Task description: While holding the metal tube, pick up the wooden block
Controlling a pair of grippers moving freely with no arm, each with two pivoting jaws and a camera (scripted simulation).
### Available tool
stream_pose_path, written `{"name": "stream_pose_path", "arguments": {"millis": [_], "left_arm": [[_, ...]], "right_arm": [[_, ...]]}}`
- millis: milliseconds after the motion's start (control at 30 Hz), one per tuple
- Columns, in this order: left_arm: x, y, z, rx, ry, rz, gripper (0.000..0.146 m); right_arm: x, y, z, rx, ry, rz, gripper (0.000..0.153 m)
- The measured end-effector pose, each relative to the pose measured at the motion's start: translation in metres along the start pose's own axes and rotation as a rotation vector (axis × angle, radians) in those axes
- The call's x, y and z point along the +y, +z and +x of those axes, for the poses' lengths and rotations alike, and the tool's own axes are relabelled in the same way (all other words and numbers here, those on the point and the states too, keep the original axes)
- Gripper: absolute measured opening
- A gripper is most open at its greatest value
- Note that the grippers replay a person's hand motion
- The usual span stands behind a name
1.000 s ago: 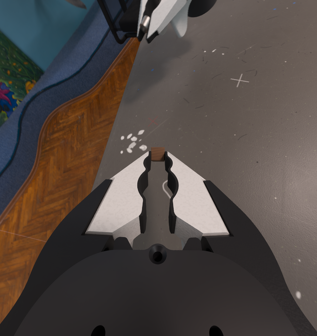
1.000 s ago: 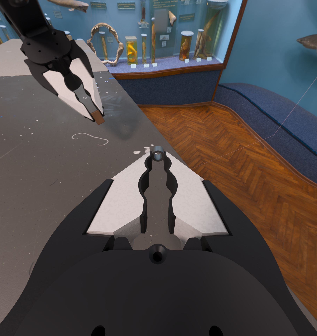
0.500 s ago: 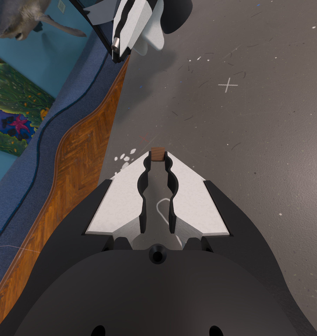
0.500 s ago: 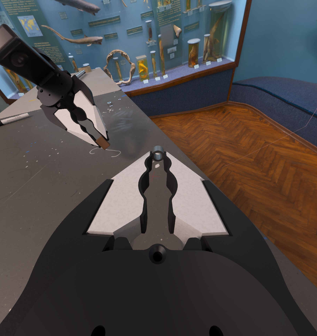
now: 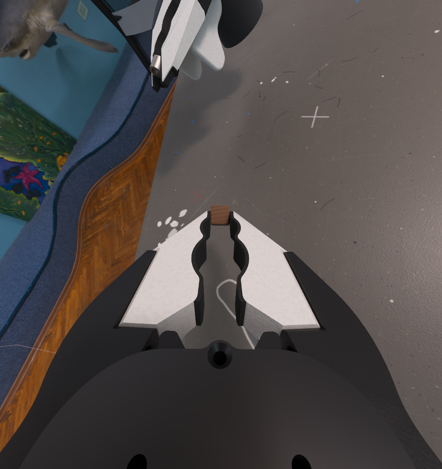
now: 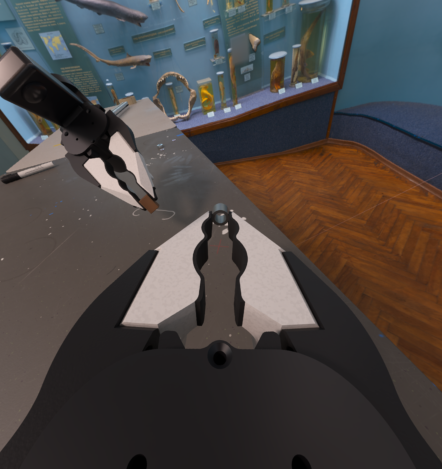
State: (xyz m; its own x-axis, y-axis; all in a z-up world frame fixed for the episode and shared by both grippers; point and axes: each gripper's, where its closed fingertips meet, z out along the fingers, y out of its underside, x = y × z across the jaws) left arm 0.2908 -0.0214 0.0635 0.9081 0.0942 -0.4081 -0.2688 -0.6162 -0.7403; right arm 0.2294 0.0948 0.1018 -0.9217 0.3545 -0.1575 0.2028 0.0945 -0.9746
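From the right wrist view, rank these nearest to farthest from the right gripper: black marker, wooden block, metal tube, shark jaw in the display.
1. metal tube: clamped between the right gripper's fingertips.
2. wooden block: ahead and left, held above the table by the left gripper.
3. black marker: far left, lying on the table.
4. shark jaw: beyond the table's far end, in the display.

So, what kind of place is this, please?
Most likely a natural history museum hall. A glass display case holds specimen jars, a shark jaw stands beside them, and a mounted shark hangs on the blue wall. The grey table stands on parquet floor.
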Motion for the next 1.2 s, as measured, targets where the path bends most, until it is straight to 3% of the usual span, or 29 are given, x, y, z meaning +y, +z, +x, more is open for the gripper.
{"name": "stream_pose_path", "arguments": {"millis": [1200], "left_arm": [[0.0028, 0.0018, 0.0015, 0.002, 0.013, -0.018, 0.014]], "right_arm": [[0.0023, 0.0005, 0.0007, 0.006, -0.011, -0.013, 0.011]]}}
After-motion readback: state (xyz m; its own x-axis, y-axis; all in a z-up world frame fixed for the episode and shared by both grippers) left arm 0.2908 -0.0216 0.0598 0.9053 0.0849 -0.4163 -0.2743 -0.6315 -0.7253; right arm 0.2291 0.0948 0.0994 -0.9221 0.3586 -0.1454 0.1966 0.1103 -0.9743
